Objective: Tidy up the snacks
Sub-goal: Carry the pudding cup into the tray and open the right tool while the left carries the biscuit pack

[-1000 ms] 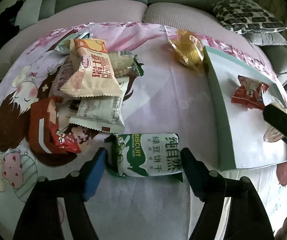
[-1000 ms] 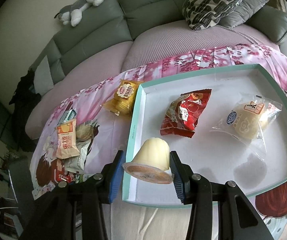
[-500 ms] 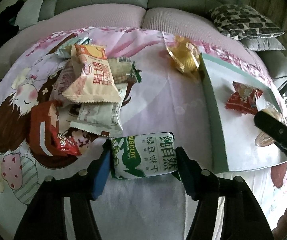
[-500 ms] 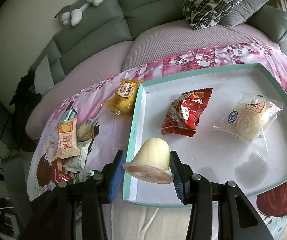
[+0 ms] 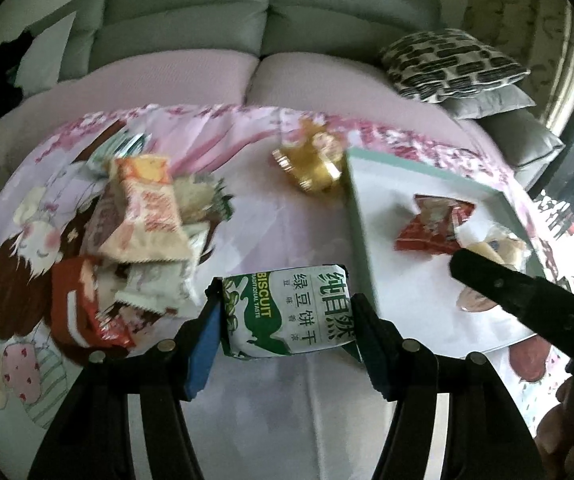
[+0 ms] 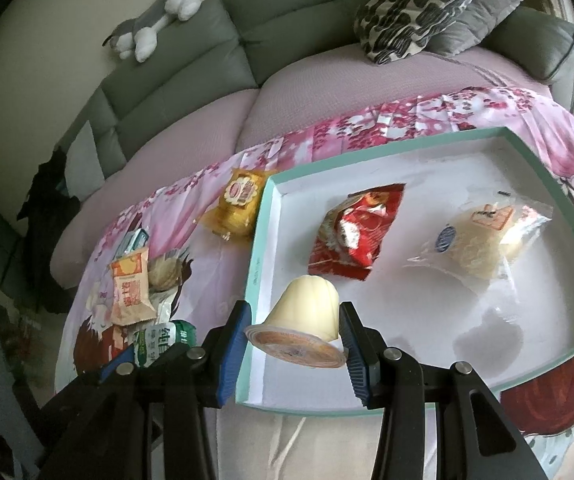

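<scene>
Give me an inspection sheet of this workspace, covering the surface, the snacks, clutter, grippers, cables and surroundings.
Surface: pink cartoon-print cloth covering the table.
Job's things: teal-rimmed white tray holding a red foil snack packet and a clear-wrapped pale bun; golden-yellow snack packet just outside the tray's left wall; pile of loose wrapped snacks further left.
Clutter: nothing seen.
Grippers: left gripper shut on a green-and-white biscuit packet; right gripper shut on a cream pudding cup over the tray's near left corner.
Cables: nothing seen.
Surroundings: grey sofa, black-patterned cushion, grey-and-white plush toy.
</scene>
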`<state>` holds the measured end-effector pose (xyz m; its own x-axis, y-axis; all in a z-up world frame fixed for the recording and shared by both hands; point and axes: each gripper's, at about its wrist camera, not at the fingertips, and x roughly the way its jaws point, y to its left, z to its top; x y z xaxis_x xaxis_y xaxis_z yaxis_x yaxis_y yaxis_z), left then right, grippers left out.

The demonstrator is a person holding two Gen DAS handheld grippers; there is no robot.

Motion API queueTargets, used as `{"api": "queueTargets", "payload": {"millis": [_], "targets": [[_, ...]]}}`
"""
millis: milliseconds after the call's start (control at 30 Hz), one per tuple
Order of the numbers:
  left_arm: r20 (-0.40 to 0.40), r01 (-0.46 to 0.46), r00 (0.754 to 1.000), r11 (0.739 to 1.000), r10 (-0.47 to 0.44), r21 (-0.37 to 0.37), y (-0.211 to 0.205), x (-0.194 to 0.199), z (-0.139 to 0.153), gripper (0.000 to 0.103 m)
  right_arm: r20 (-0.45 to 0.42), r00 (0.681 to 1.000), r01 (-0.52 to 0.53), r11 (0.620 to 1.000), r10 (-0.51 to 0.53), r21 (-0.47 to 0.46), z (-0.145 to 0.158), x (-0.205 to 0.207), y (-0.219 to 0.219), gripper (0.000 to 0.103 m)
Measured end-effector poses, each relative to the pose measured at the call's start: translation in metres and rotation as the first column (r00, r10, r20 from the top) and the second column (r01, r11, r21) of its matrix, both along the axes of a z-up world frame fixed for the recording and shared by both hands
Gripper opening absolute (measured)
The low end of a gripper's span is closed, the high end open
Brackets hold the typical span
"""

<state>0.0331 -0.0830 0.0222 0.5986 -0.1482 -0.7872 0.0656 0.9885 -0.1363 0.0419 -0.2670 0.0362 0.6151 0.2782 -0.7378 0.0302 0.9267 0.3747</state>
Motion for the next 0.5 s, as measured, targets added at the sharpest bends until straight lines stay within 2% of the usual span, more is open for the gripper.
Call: {"api": "queueTargets", "payload": {"millis": [233,500], "targets": [[0.089,0.09,0.992,0.996,-0.089,-0.001,-0.034,-0.002,0.014,0.065,0.001,0.994,0.107,0.994,-0.107,-0.025,0.002,-0.003,-0.034,0.048],[0.122,0.182,0.976,0.983,-0.182,0.014,-0.074,0.002,0.014,0.065,0.002,0.972,0.233,0.972,-0.233,-0.036,0.004,-0.011,-0.078,0.048]]}}
